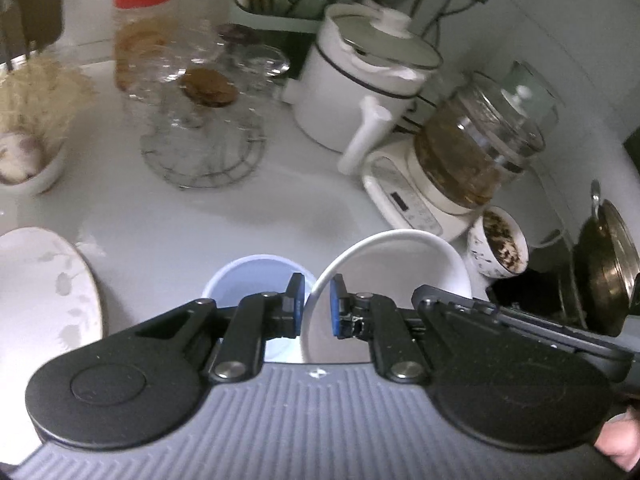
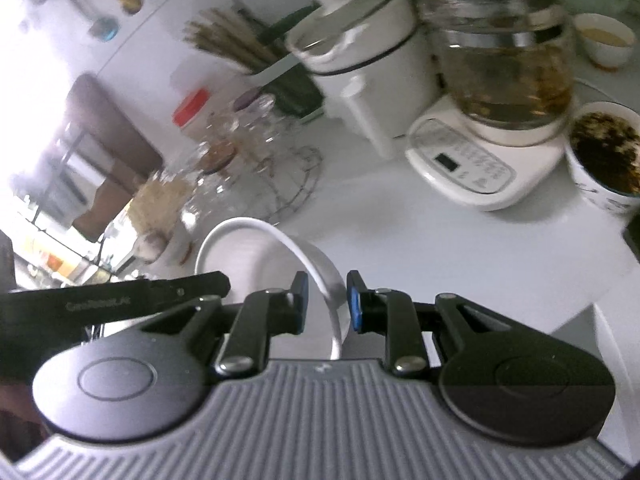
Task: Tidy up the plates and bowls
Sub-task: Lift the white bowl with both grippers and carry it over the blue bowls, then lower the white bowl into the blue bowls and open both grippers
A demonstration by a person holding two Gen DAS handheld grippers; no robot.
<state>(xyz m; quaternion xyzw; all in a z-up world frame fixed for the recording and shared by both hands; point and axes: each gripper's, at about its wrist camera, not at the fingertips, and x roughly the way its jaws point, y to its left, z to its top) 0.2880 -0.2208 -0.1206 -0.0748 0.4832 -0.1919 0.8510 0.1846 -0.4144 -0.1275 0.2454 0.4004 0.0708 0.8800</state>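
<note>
A white bowl (image 1: 396, 268) is held between both grippers above the white counter. My left gripper (image 1: 318, 304) straddles its left rim, with one pad inside and one outside, closed on it. My right gripper (image 2: 327, 300) straddles the bowl's (image 2: 256, 264) right rim the same way. A pale blue bowl (image 1: 248, 276) sits just left of the white bowl, under my left gripper. A white plate with a faint leaf pattern (image 1: 44, 292) lies at the left edge.
Behind stand a white electric pot (image 1: 360, 80), a glass kettle on its base (image 1: 472, 148), a cup of tea leaves (image 1: 500, 244), glass cups on a wire rack (image 1: 200, 132), a red-lidded jar (image 1: 142, 28) and a dark pan (image 1: 608, 276) at right.
</note>
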